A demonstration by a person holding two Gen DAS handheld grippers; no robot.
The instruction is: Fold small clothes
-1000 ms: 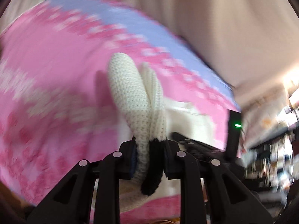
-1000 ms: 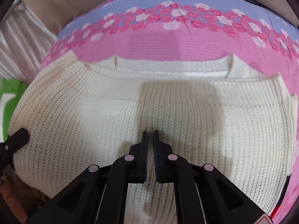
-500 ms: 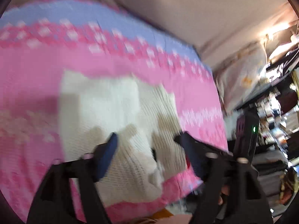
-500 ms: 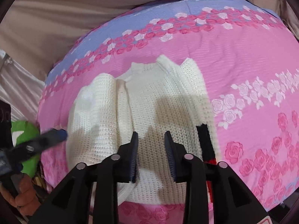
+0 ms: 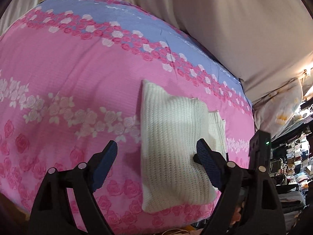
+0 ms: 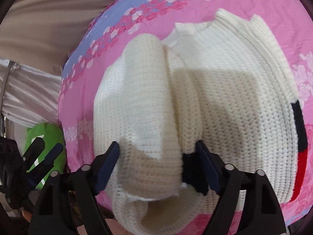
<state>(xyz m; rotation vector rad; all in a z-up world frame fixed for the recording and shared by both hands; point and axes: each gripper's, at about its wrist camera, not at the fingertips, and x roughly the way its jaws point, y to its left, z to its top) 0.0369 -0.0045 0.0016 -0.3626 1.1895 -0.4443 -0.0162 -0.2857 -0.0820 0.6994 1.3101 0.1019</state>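
Both claws, left claw (image 5: 156, 152) and right claw (image 6: 157, 151), spread wide above white sweater (image 5: 172, 148).

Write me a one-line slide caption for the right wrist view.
Right gripper, jaws open, straddles the folded-over sleeve of a white knit sweater on the pink floral bedspread.

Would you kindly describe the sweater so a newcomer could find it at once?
Look at the pink rose-print bedspread with its lavender band. Near its front edge lies the cream knit sweater, partly folded. Nothing else on the bedspread is knitted, and its hem has black and red blocks.
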